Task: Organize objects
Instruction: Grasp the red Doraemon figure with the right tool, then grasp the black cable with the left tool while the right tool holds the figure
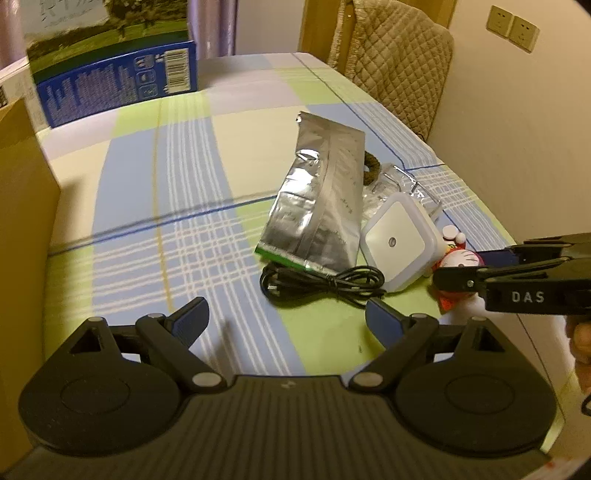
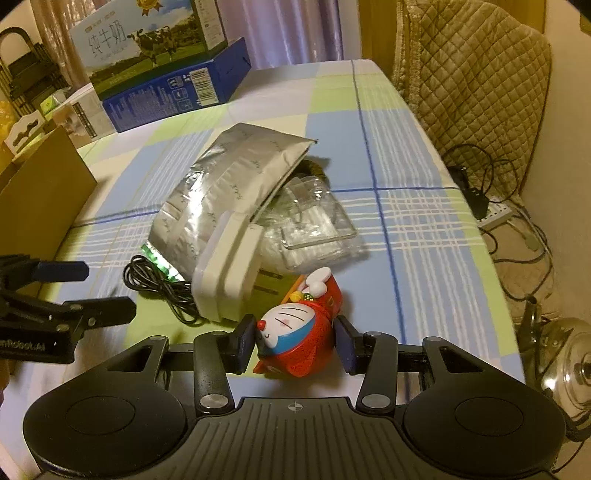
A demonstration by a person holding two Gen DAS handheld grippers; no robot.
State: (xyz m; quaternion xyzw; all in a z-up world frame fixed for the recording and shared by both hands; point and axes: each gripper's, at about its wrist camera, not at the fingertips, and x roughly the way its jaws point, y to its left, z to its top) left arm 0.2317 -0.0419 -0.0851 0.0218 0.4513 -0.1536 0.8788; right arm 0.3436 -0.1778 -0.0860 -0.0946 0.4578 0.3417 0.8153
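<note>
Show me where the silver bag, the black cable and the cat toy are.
silver bag (image 1: 325, 199), left wrist view, middle of its crinkled face
black cable (image 1: 325, 282), left wrist view, middle of the coil
cat toy (image 2: 295, 332), right wrist view, its body

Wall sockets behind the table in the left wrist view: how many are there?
2. The left wall socket and the right wall socket sit side by side, top right, beside the quilted chair cover. Others may be outside the view.
</note>
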